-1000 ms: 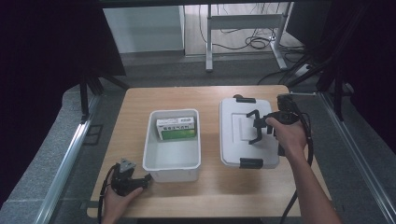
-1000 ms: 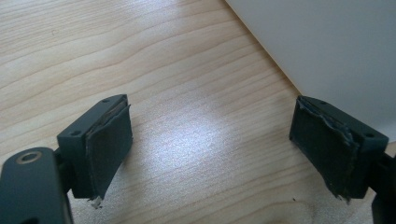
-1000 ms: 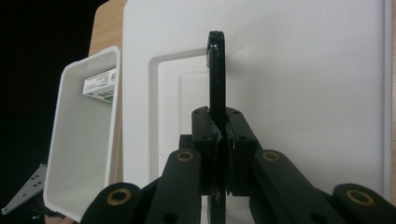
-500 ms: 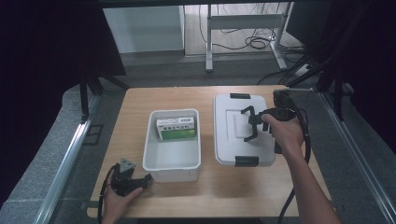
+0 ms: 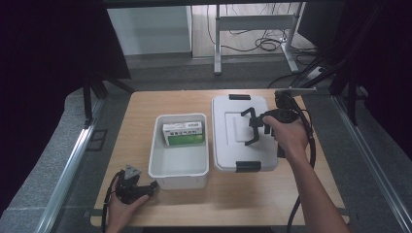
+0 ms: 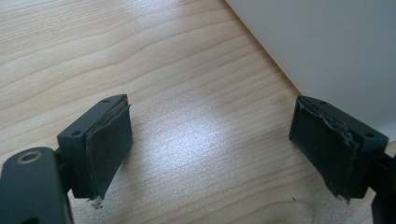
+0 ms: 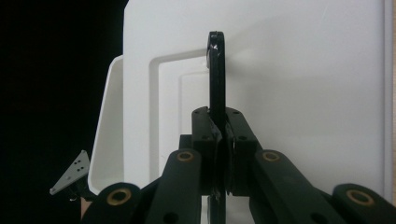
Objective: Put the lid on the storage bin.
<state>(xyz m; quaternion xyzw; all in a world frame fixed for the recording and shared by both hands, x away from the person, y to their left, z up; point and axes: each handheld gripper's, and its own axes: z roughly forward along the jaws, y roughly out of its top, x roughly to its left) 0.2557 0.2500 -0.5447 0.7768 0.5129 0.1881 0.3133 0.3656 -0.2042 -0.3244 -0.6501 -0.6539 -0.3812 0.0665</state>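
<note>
1. The right gripper (image 5: 252, 127) sits over the white lid (image 5: 228, 138), which lies on the right half of the tabletop (image 5: 141, 104), just beside the open bin (image 5: 179, 170).
2. In the right gripper view its jaws are pinched tight on the lid's thin black handle (image 7: 215, 79), which stands on edge between the pads.
3. The lid's black latches (image 5: 248, 166) show at its near and far edges.
4. The bin stands at the middle of the tabletop; a green and white box (image 5: 182, 133) lies inside it against the far wall.
5. The left gripper (image 5: 133, 186) rests near the front left corner of the tabletop, close to the bin's near left corner.
6. Its jaws stand wide apart with nothing between them, bare wood under them and the bin's white wall (image 6: 327, 46) just beyond.
</note>
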